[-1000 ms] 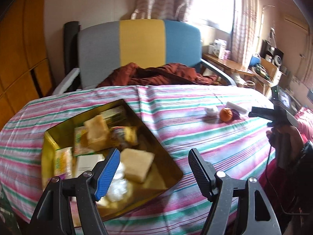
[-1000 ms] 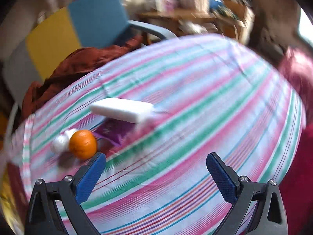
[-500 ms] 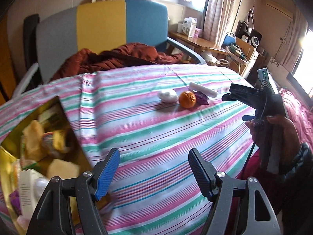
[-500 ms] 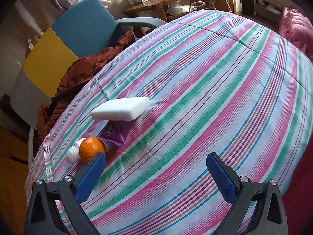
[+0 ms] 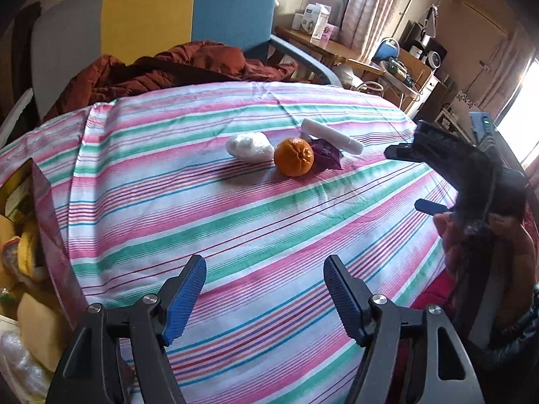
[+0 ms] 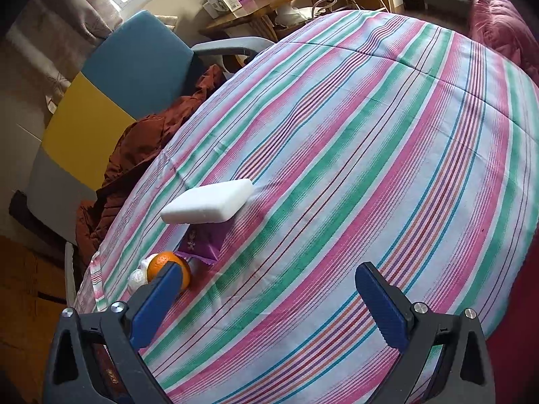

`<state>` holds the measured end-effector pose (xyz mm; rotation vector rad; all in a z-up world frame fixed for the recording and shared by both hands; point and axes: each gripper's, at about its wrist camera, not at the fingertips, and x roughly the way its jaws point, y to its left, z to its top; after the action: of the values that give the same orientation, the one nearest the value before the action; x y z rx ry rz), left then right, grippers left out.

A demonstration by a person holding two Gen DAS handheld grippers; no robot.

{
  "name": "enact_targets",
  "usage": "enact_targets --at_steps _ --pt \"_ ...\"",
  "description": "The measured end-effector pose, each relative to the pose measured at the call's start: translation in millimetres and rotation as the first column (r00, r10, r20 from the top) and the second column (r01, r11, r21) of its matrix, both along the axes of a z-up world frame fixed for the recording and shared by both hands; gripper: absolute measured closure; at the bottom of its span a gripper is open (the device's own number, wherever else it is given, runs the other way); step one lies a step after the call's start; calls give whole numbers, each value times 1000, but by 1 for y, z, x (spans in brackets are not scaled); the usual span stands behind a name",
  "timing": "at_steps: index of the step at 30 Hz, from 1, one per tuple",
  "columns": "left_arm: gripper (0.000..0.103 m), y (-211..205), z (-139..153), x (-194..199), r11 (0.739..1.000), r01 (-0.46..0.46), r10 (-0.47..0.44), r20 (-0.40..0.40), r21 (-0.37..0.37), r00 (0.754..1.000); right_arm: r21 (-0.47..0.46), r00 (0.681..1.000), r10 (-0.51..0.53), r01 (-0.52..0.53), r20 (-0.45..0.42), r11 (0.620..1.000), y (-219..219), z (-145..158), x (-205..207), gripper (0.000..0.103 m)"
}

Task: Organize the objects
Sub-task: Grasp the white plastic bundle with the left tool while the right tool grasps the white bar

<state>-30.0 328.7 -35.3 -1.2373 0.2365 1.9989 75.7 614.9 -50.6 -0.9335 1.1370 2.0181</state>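
While four loose items sit clustered toward the far side of the striped tablecloth (image 5: pixel 256 222), none is gripped yet. Orange (image 5: pixel 293 156) is in the middle of the cluster, touching or nearly touching a white wrapped lump (image 5: pixel 249 147) on its left and a purple packet (image 5: pixel 325 153) on its right; a white foam block (image 6: pixel 209 202) lies just behind the packet, one end resting over it. Block's long axis runs roughly crosswise in the right wrist view, slanting away to the right in the left wrist view.

Left gripper (image 5: pixel 264 291) is wide open, empty, low over the near edge of the table; cluster lies straight ahead, well apart. Right gripper (image 6: pixel 269 299) is also wide open and empty; cluster sits ahead and to its left, orange just past its left finger (image 6: pixel 158 299). Judging by that, the right one is nearer and likely takes the next pick.

Gold tin (image 5: pixel 50 235) at the left edge of the table already holds yellowish foam pieces, snack packets and clear plastic wrap; looks fairly full. Likely the destination for the cluster.

Behind the table: a grey-yellow-blue chair (image 5: pixel 151 13) with a rust-brown jacket (image 5: pixel 175 70) over it.
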Motion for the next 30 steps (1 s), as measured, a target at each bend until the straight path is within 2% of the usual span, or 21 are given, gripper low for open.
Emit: enact_targets --at_steps 4,9,17,22,25,30 --pt "30 6 -15 -14 999 -42 42 63 -14 997 -6 1000 13 -13 -14 1000 -2 1 -2 0" --pt "31 17 -20 -24 999 -44 45 81 -12 996 -10 999 19 -19 -32 1000 -2 2 -1 0" --pt "39 47 -12 -40 1000 -15 14 48 21 999 -35 998 28 -30 -53 999 -1 1 -1 0" --pt "39 62 1 -67 999 -30 31 -37 27 999 -44 997 48 -51 -62 998 -2 1 -3 0" --pt "39 73 2 -88 999 -40 41 -44 28 998 -43 996 65 -68 -62 997 -5 1 -6 0" --pt "39 99 -8 -116 999 -28 28 -8 26 1000 -43 995 87 -89 -57 995 -7 -1 -9 0"
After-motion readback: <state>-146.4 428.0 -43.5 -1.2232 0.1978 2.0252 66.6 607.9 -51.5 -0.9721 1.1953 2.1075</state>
